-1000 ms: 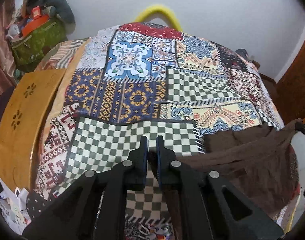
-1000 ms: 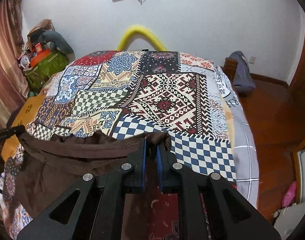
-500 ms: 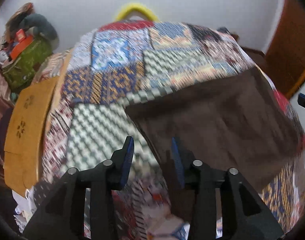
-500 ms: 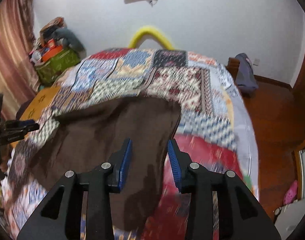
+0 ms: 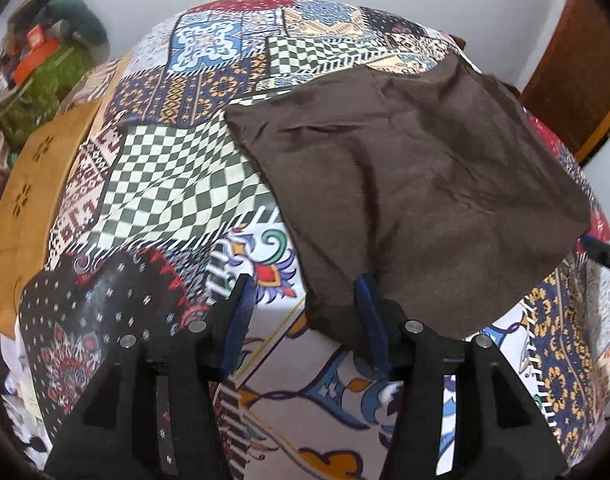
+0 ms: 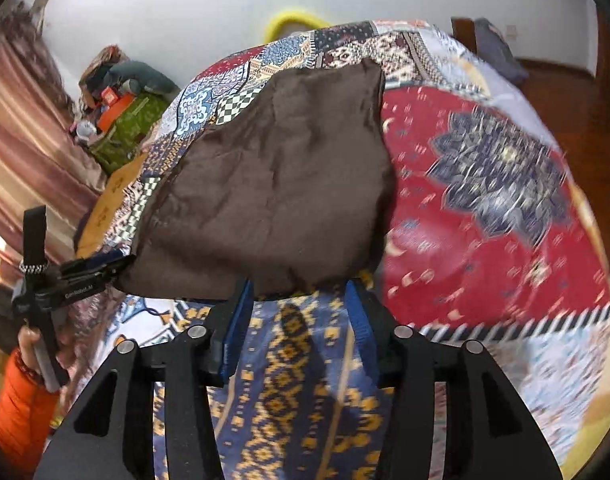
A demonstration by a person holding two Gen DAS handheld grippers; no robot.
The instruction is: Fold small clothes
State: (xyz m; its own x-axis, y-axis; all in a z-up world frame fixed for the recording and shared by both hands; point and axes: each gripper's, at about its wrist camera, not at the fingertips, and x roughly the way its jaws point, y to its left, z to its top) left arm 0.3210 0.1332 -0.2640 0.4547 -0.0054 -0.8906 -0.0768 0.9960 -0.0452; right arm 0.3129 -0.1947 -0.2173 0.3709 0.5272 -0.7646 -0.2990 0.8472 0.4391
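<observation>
Left wrist view: left tongs [image 5: 305,312] stand wide apart, holding nothing; the brown garment [image 5: 417,184] lies spread on the patchwork bedspread [image 5: 177,184], its near corner draped over the right-hand finger [image 5: 371,320], so contact but no grip. Right wrist view: right tongs [image 6: 297,312] also wide and empty, the garment's near edge [image 6: 265,280] just beyond their tips; the left tongs [image 6: 93,270] show at the garment's near left corner. Judgement: the cloth is laid out flat and released, fold not yet made. Next move calls for closing on both near corners together and carrying them to the far edge, keeping the edge taut.
</observation>
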